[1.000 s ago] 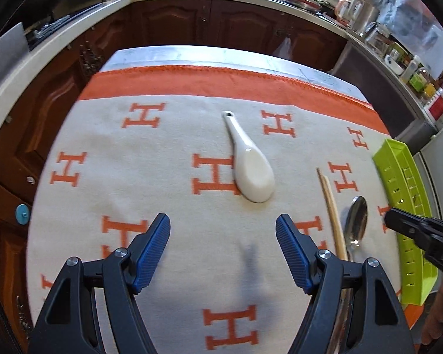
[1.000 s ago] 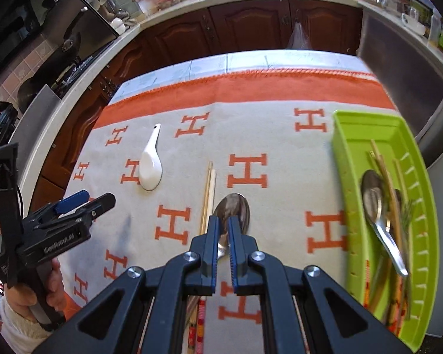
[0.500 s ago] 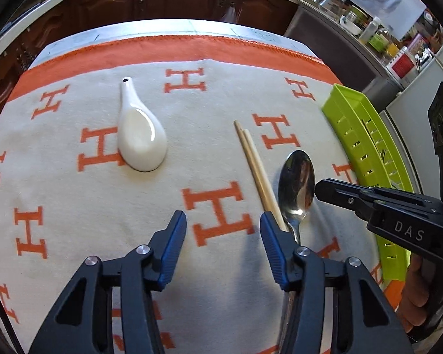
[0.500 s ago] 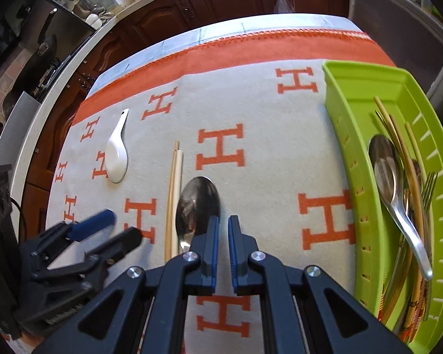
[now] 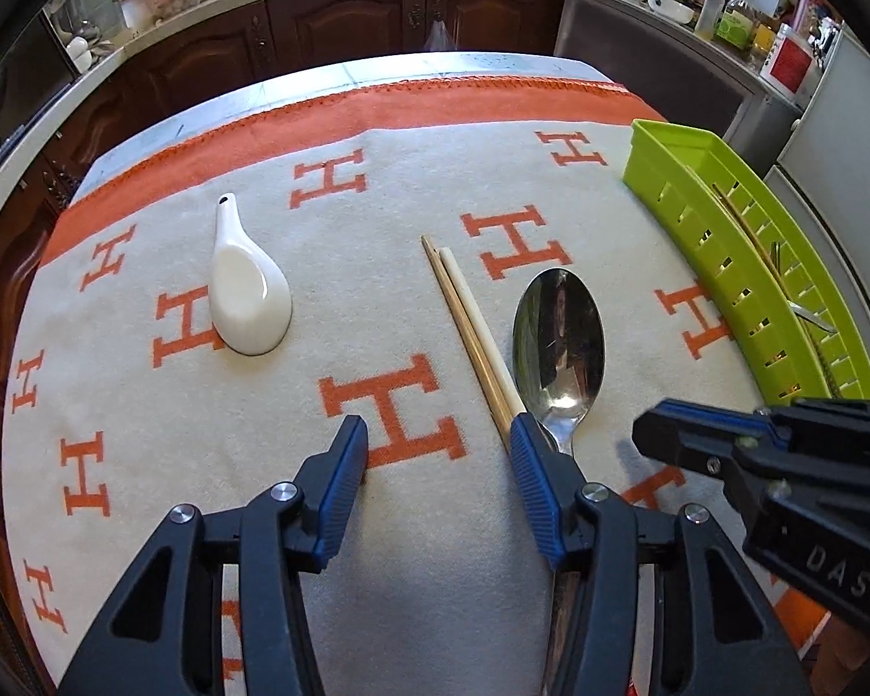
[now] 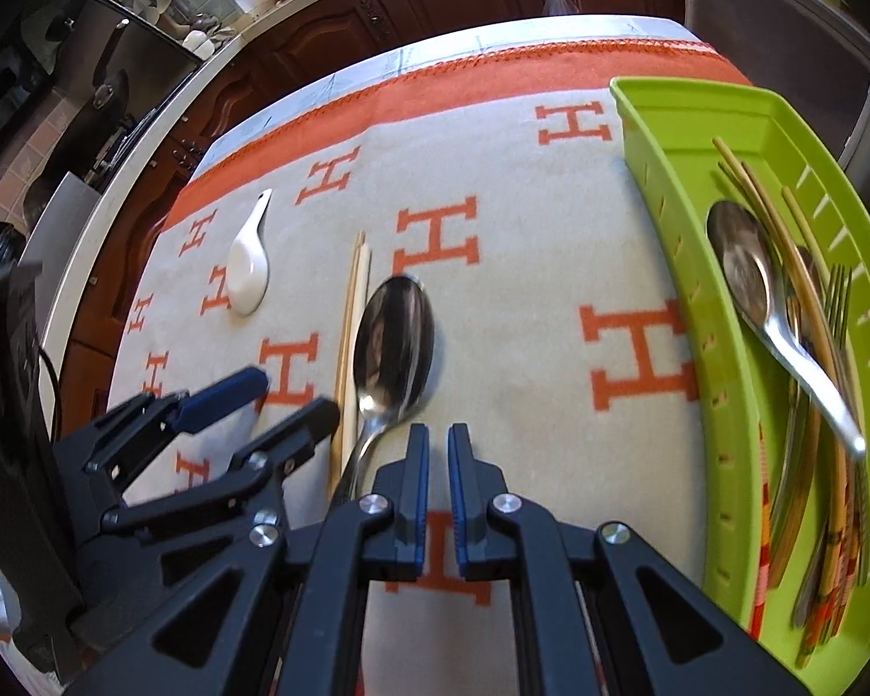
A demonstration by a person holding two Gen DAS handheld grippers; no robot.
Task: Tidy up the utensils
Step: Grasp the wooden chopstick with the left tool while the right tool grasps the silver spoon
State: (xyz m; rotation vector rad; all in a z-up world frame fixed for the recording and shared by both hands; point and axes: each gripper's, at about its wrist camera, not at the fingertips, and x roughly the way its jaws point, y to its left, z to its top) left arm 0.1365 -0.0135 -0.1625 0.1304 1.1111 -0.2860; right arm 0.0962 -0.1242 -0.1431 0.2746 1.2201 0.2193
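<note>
On the H-patterned cloth lie a white ceramic spoon (image 5: 249,301) (image 6: 248,272), a pair of wooden chopsticks (image 5: 470,325) (image 6: 351,313) and a metal spoon (image 5: 557,336) (image 6: 394,336). My left gripper (image 5: 438,435) (image 6: 296,394) is open low over the cloth. Its right finger covers the near ends of the chopsticks and the spoon's neck, and only cloth lies between its jaws. To the right of the spoon's handle my right gripper (image 6: 438,435) (image 5: 652,435) is shut with nothing in it.
A lime-green slotted tray (image 5: 696,232) (image 6: 667,191) stands along the cloth's right edge. It holds a metal spoon (image 6: 748,267), chopsticks and forks (image 6: 838,301). Dark wood cabinets and a cluttered counter run behind the table.
My left gripper has moved right, from near the white spoon to the chopsticks and metal spoon, and its jaws have narrowed. My right gripper has sunk a little, still shut.
</note>
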